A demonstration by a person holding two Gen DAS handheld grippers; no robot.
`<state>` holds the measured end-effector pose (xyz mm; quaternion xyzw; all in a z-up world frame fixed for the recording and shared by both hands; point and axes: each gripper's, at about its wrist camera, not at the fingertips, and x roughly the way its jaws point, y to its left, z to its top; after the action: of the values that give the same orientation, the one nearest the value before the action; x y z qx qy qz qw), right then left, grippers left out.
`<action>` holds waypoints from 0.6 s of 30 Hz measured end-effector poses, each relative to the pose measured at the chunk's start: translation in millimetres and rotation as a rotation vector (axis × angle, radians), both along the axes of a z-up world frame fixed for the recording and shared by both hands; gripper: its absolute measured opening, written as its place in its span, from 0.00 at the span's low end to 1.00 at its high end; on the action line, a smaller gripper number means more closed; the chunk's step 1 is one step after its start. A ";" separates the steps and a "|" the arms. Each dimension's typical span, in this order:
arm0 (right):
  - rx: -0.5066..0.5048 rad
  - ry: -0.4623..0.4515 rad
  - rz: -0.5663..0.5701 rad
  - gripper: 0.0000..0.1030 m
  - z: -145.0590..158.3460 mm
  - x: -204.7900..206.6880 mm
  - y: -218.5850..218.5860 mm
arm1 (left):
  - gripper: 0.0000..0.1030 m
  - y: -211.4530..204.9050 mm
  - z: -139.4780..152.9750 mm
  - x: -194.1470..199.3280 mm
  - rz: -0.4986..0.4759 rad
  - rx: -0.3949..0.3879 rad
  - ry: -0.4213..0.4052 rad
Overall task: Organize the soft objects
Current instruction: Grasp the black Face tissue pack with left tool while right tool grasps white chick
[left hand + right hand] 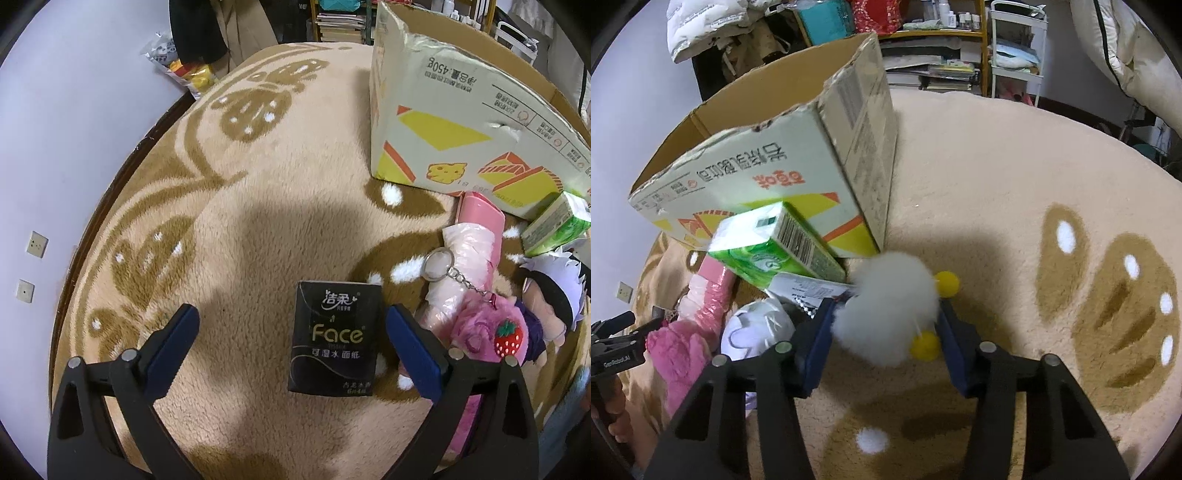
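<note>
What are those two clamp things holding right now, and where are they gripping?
The right gripper squeezes the white fluffy toy across its furry body. The left gripper holds nothing; its fingers stand open around the black tissue pack.

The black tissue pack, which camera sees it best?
The left wrist view. The black tissue pack lies there whole on the blanket, label readable, between the open fingers of the left hand-held gripper. The right wrist view does not show it at all.
</note>
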<state>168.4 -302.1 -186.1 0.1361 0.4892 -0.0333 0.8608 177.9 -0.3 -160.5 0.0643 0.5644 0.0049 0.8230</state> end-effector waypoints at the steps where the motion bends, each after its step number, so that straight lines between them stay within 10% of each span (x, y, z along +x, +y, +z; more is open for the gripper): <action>1: 0.003 0.002 0.003 0.55 -1.2 0.8 0.1 | 0.92 0.0 -0.7 0.1 0.000 -0.003 0.005; 18: 0.039 0.003 0.017 0.39 -7.1 4.0 5.8 | 0.55 -7.2 -6.7 -2.5 -0.032 -0.034 0.049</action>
<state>172.4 -296.3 -193.1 0.1487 0.4924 -0.0168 0.8574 175.4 -7.5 -167.2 0.0594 0.5835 -0.0192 0.8097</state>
